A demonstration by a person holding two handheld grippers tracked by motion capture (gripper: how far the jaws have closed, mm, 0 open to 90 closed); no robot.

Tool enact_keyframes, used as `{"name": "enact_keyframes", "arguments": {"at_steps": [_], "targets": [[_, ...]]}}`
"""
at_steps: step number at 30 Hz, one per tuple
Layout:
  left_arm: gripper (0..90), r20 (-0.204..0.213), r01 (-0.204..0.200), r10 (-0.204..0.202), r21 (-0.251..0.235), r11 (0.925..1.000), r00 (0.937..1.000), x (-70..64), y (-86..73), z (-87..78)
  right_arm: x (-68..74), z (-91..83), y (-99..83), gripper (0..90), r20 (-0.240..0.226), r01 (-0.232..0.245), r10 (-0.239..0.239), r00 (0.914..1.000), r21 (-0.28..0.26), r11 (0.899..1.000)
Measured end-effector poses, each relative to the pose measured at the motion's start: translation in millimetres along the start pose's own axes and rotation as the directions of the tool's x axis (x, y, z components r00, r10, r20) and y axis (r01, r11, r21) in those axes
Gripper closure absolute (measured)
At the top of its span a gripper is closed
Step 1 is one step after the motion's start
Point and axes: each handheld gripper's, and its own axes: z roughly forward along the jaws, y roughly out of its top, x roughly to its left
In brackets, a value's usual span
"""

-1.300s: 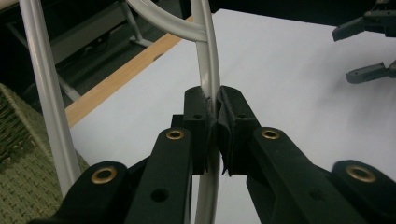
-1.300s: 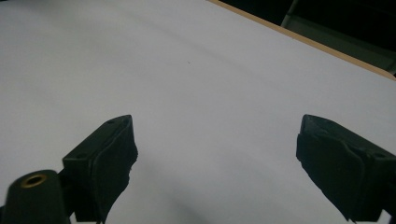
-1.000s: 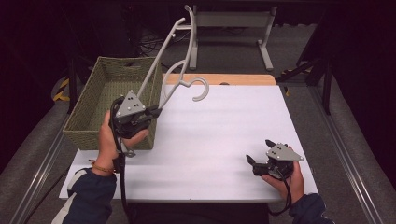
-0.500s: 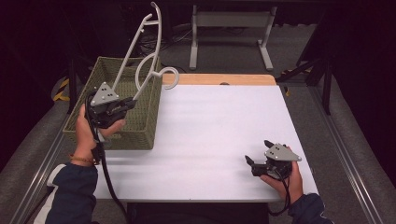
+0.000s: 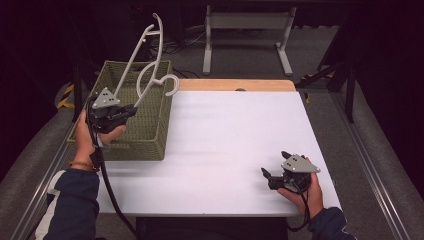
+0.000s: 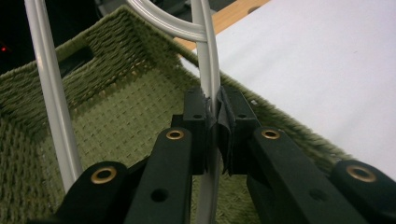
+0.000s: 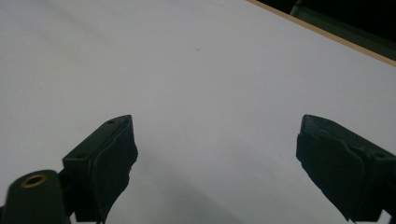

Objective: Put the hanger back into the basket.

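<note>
Left gripper clamped on white hanger over basket (right gripper open, idle) — next, probably lowering inside.

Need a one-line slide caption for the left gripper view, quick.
Left gripper shut on a white plastic hanger, held above the green woven basket.

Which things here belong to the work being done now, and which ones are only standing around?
Part of the job:
- white hanger, clamped in the left gripper
- green woven basket, under the hanger

Just around:
- right gripper, open, resting low over the white table
- metal stand on the floor behind the table
</note>
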Motion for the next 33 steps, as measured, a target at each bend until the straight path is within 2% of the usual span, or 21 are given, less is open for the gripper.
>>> {"name": "enact_keyframes", "arguments": {"at_steps": [3,8,13,17,19,23,27,29,33], "targets": [[82.3,0.0,0.005,-0.005,0.023,0.9997,1.0,5.5,-4.5,3.4,-0.6,-0.1,0.2,12.4,-0.013,-0.019,0.019,0.9997,-0.004,1.0],[82.3,-0.017,0.012,-0.011,0.061,0.998,0.9998,12.9,-12.9,3.6,-0.6,0.0,-0.2,12.4,-0.013,-0.017,0.017,0.9998,-0.003,1.0],[82.2,-0.016,0.017,-0.015,0.086,0.9962,0.9998,19.8,-16.6,3.4,0.2,1.3,-0.2,12.4,-0.02,-0.019,0.019,0.9996,0.003,1.0],[82.1,-0.015,0.03,-0.029,0.141,0.9895,0.9995,25.6,-21.6,8.5,1.7,2.1,0.2,12.5,-0.022,-0.014,0.014,0.9996,0.005,1.0],[82.0,-0.007,0.047,-0.047,0.146,0.9881,0.9989,29.4,-25.4,9.4,2.1,2.2,0.1,12.6,-0.031,-0.013,0.014,0.9994,0.007,1.0],[81.4,-0.004,0.046,-0.046,0.168,0.9847,0.9989,31.5,-30.5,10.2,1.7,2.2,-0.3,12.6,-0.034,-0.012,0.012,0.9993,0.007,1.0],[80.4,0.001,0.052,-0.054,0.21,0.9763,0.9986,33.0,-34.2,12.8,1.9,2.5,-0.4,12.7,-0.039,-0.008,0.009,0.9992,0.01,1.0],[79.4,-0.005,0.062,-0.063,0.217,0.9743,0.998,33.8,-36.1,13.0,2.7,2.5,-0.2,12.6,-0.042,-0.006,0.007,0.9991,0.013,1.0],[77.2,-0.02,0.086,-0.084,0.195,0.9771,0.9963,36.6,-39.0,10.0,3.5,3.2,-0.1,12.6,-0.047,-0.004,0.005,0.9989,0.015,1.0]]}}
